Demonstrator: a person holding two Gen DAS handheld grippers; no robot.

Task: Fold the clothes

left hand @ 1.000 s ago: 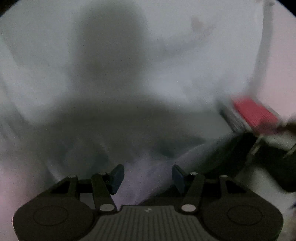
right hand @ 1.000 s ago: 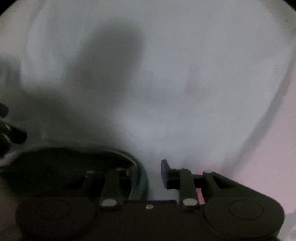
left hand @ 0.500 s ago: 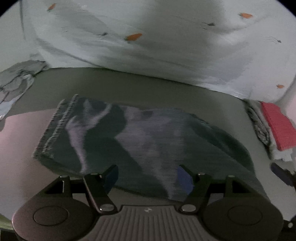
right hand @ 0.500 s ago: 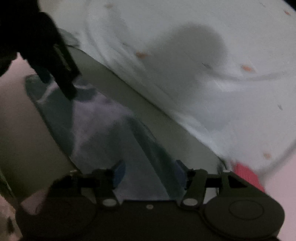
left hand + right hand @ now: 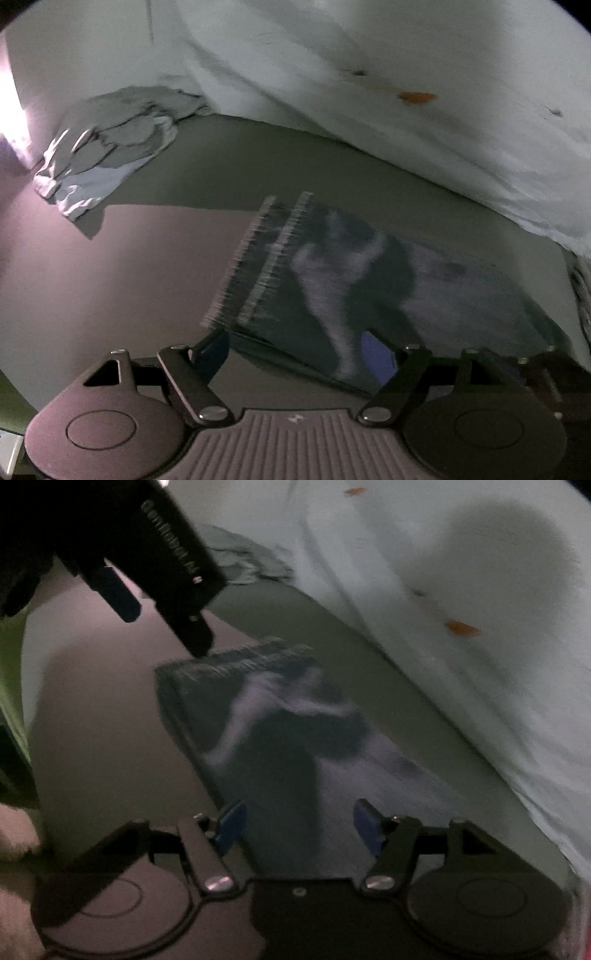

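Note:
A dark folded garment [image 5: 369,288] with a ribbed hem lies flat on the bed surface; it also shows in the right wrist view [image 5: 280,738]. My left gripper [image 5: 299,354] is open and empty, its blue pads just above the garment's near edge. My right gripper [image 5: 299,827] is open and empty over the garment's near end. The left gripper's body [image 5: 162,554] shows in the right wrist view, its fingertip by the ribbed hem corner.
A pale blanket with orange marks [image 5: 406,92] is piled behind the garment, and it also shows in the right wrist view [image 5: 461,590]. A crumpled grey and white cloth [image 5: 107,147] lies at the far left. The grey sheet [image 5: 129,277] stretches to the left of the garment.
Both grippers have pulled back from close against the pale fabric. The dark garment now lies flat in view. The left view has shifted so the garment sits more to the right.

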